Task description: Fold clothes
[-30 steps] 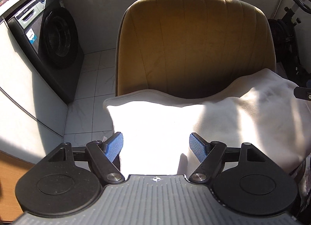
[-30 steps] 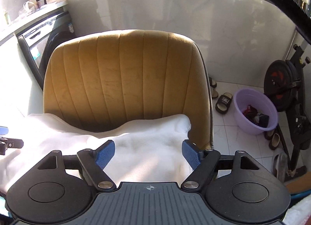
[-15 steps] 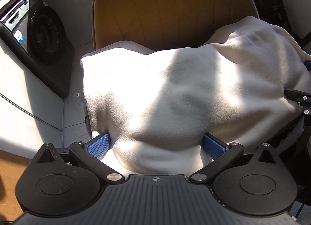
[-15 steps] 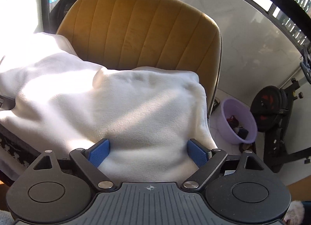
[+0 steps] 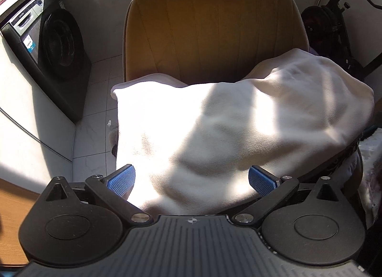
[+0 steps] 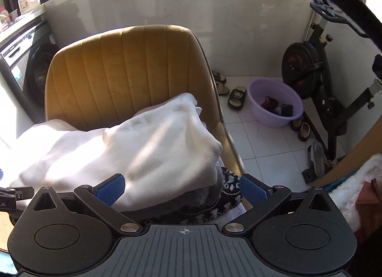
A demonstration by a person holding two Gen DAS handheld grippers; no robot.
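On the seat of a mustard-yellow chair (image 5: 210, 28) lies a cream fleece garment (image 5: 214, 133), folded over into a thick, rumpled pad that rests on a darker patterned knit item (image 6: 226, 193) beneath it, partly in bright sun and partly in shadow. The left gripper (image 5: 191, 180) hangs over the near edge of the fleece with its jaws spread as wide as they go; the cloth's edge sits between the blue pads (image 5: 120, 180), which do not press on it. The right gripper (image 6: 182, 187) stands over the right end of the pile, its jaws having just been opening and now wide, with the corner of the fleece and the knit between them and unclamped. A dark front-loading washing machine (image 5: 55, 50) stands to the left of the chair. On the tiled floor to the right are a lilac basin (image 6: 274, 107) holding dark items, several slippers (image 6: 236, 97) and an exercise bike (image 6: 315, 66).
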